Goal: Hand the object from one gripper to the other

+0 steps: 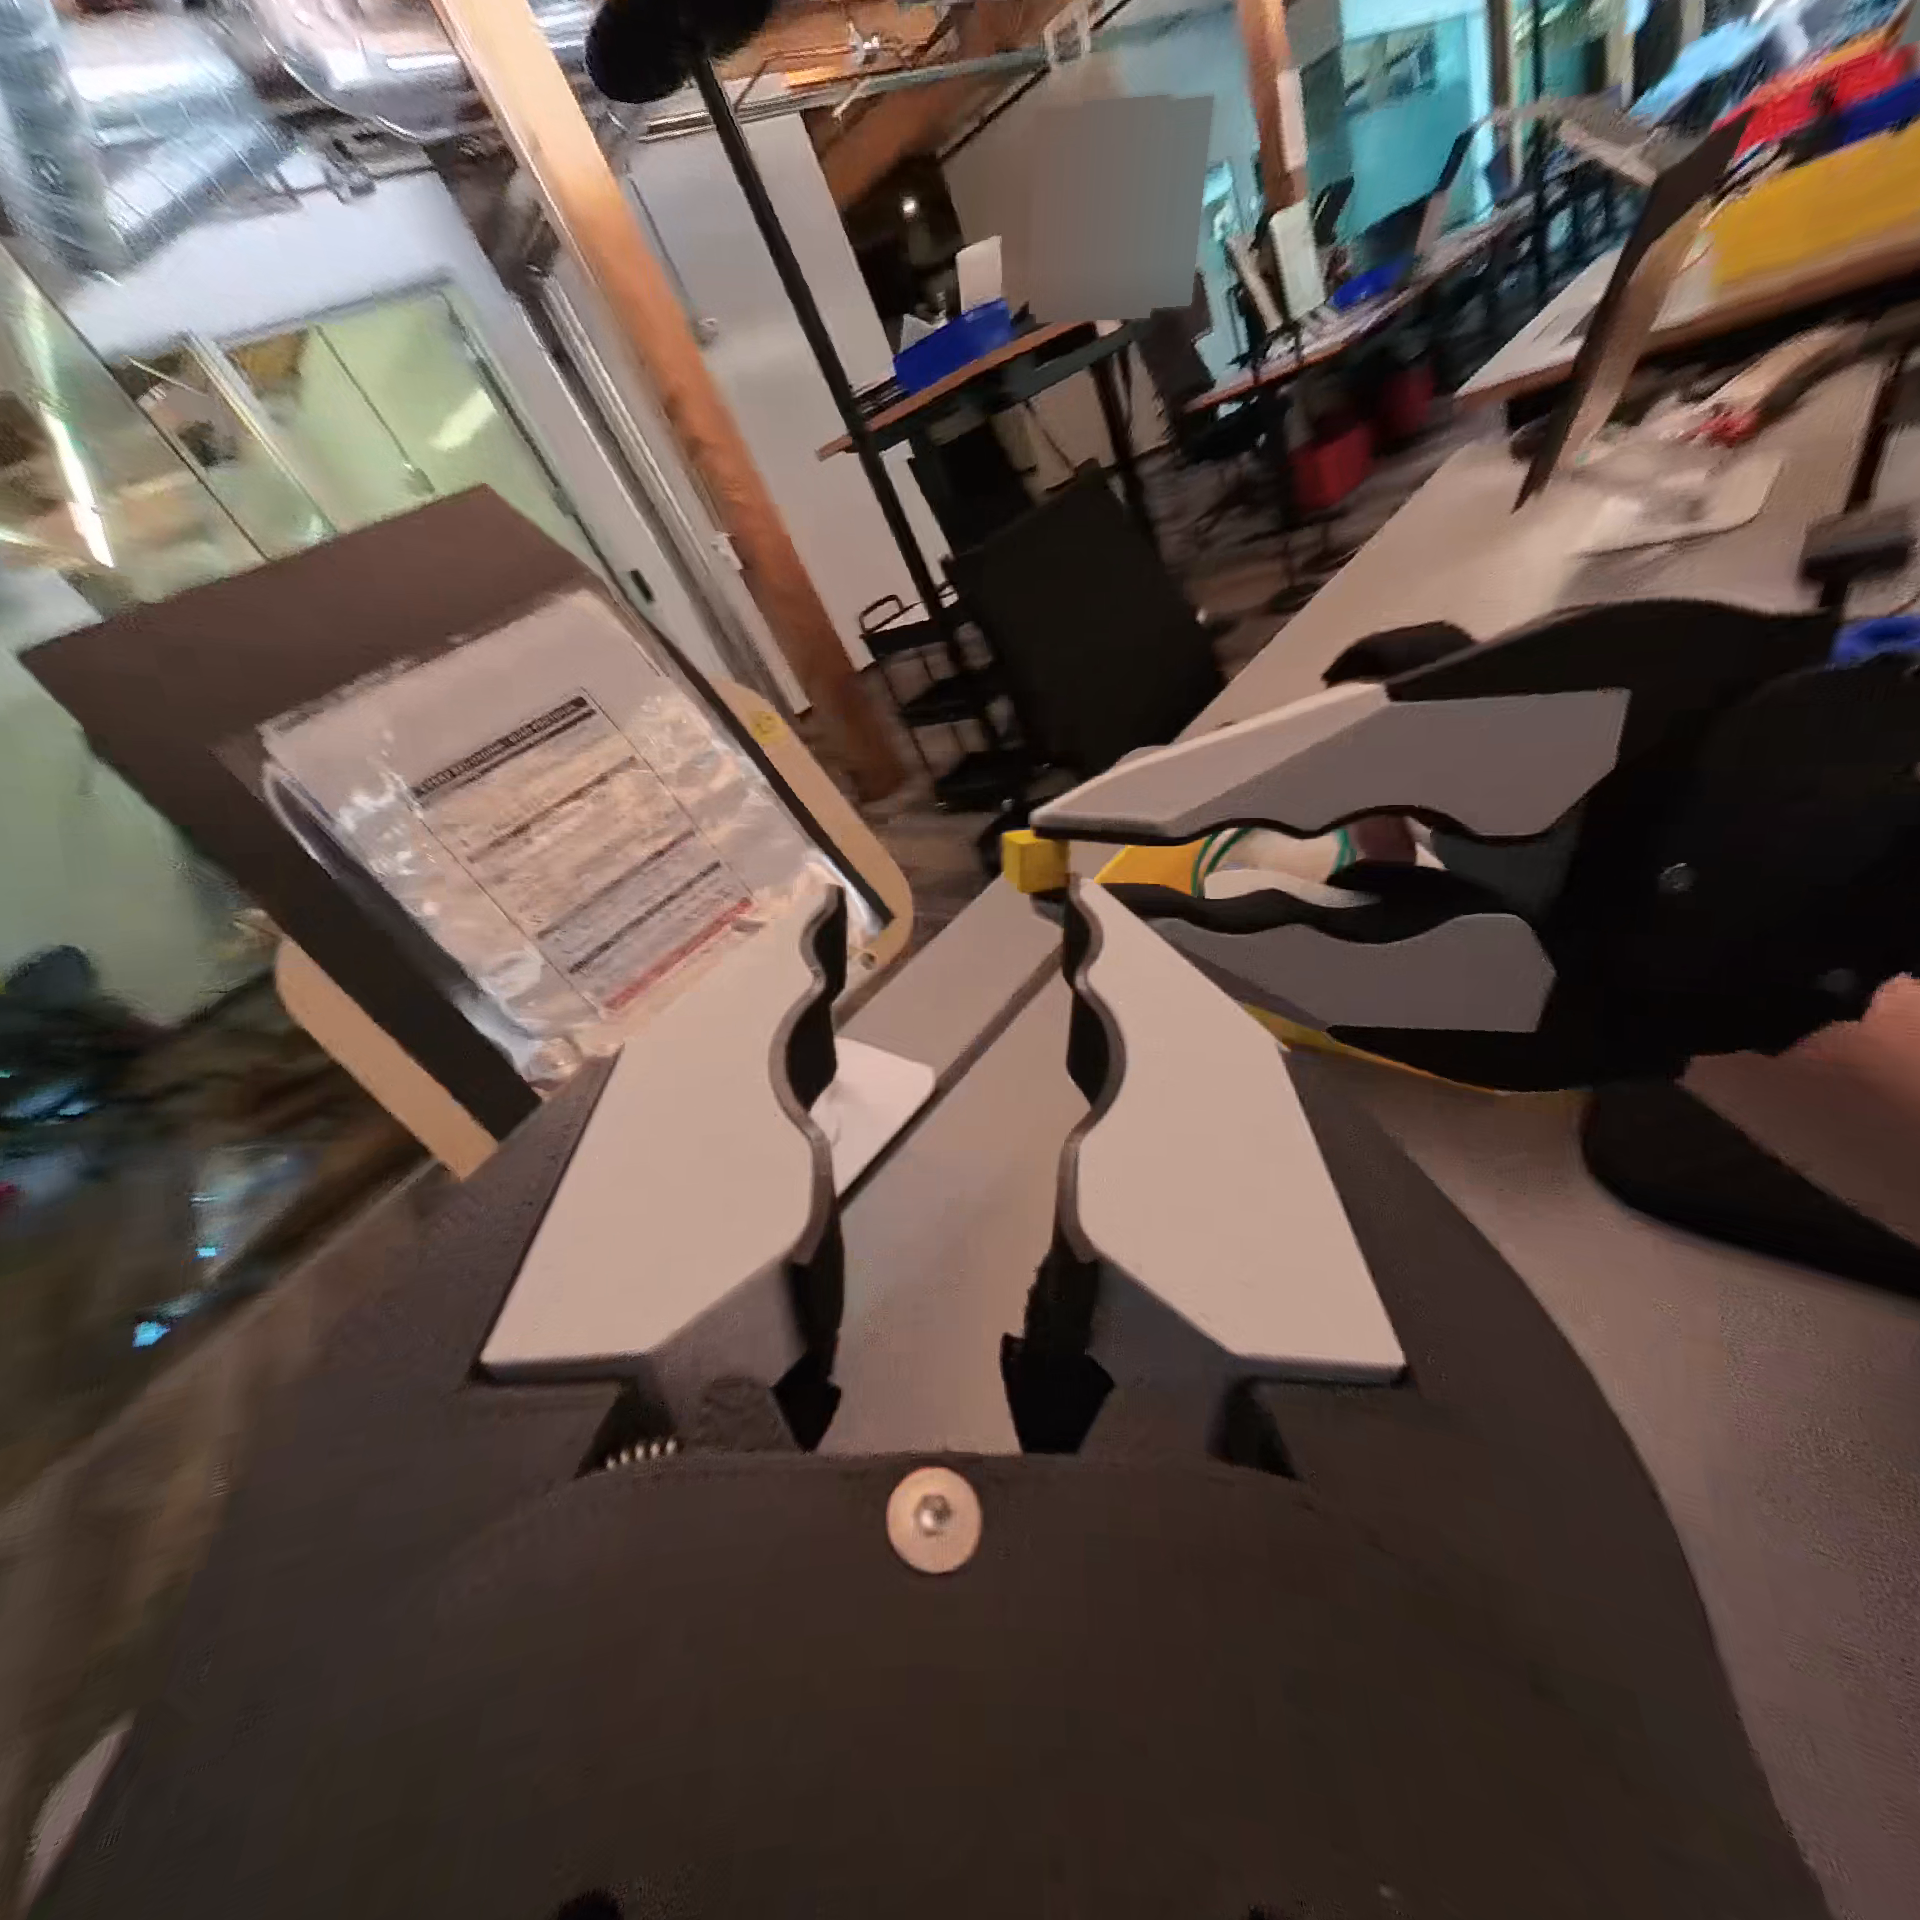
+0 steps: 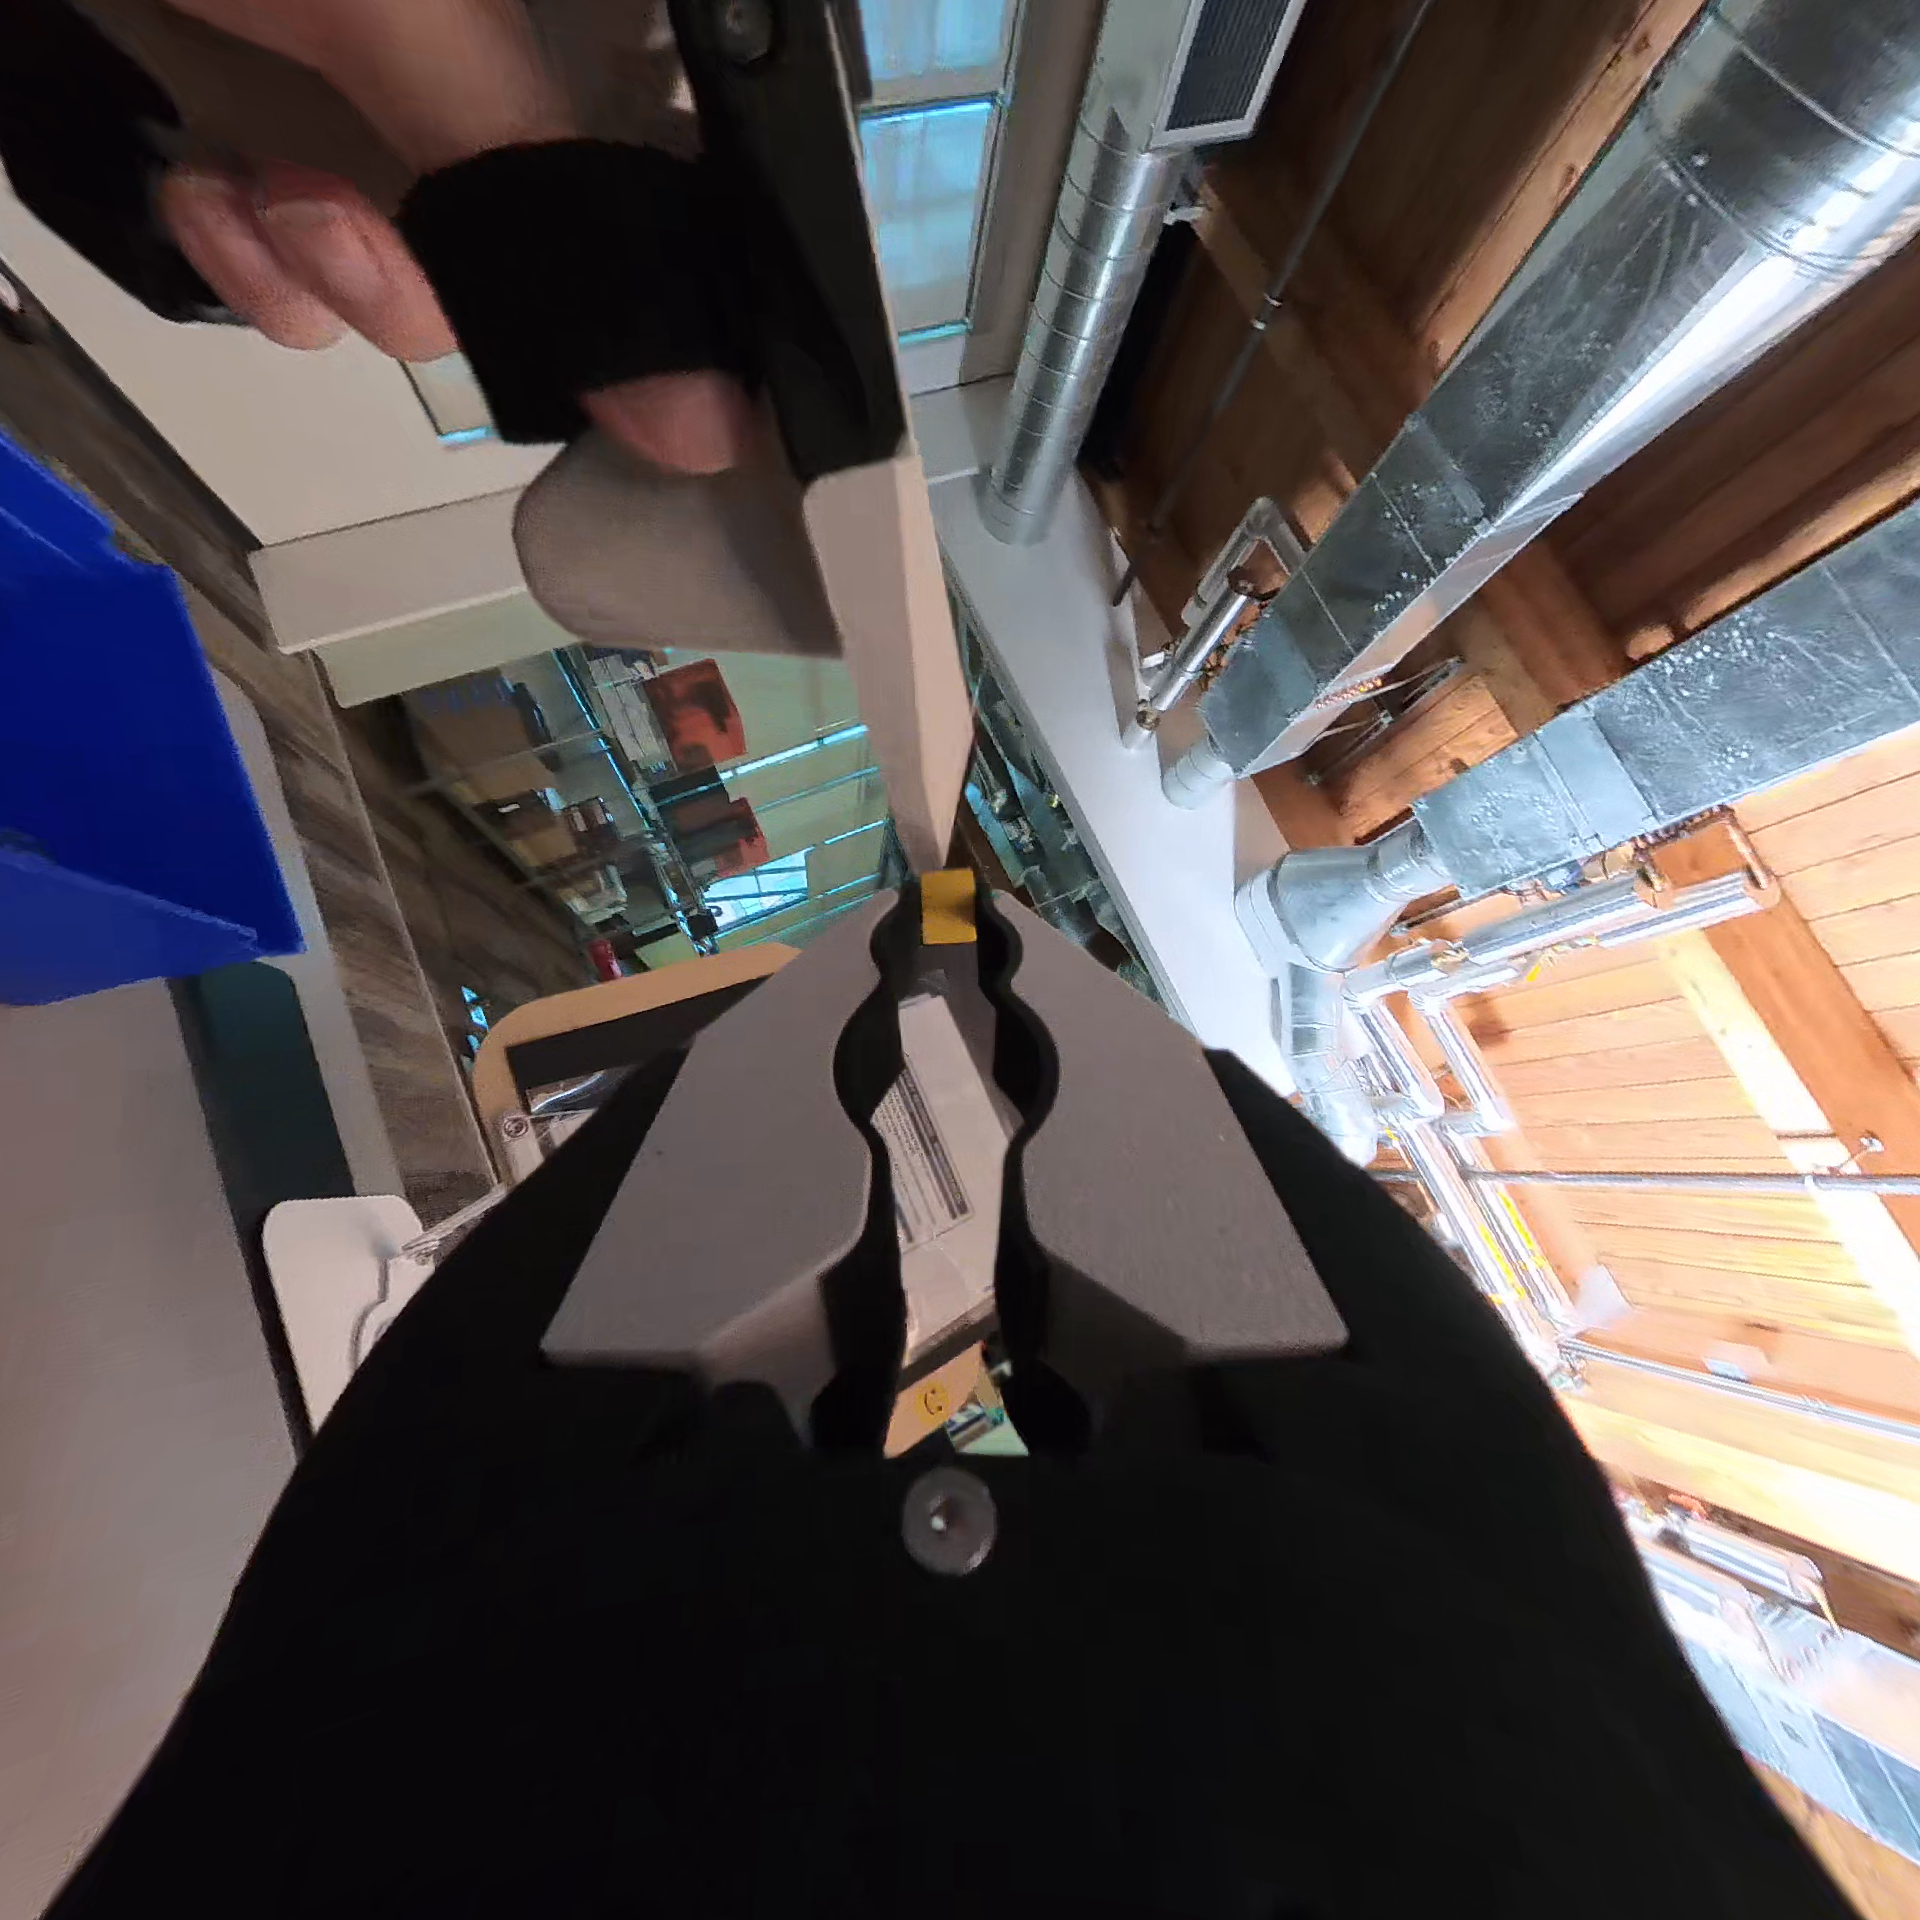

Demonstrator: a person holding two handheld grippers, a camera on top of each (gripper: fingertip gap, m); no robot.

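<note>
In the left wrist view my left gripper point(image 1: 956, 902) is open, with a wide gap between its grey fingers. My right gripper point(image 1: 1065, 857) comes in from the right, shut on a small yellow block point(image 1: 1032, 862). The block sits at my left gripper's tips, close to its right finger. In the right wrist view my right gripper point(image 2: 943, 914) pinches the yellow block point(image 2: 948, 906) at its very tips. One pale finger point(image 2: 899, 675) of the left gripper reaches down to the block's far end. A gloved hand point(image 2: 343, 281) holds that gripper.
A grey table point(image 1: 1621, 1475) lies below both grippers, with a white card point(image 1: 883, 1101) on it. A dark-framed board holding a plastic-wrapped sheet point(image 1: 540, 831) leans at the left. A yellow item point(image 1: 1361, 1051) lies under the right gripper. A blue bin point(image 2: 104, 748) is at the left. The tips of both grippers are at nearly the same place.
</note>
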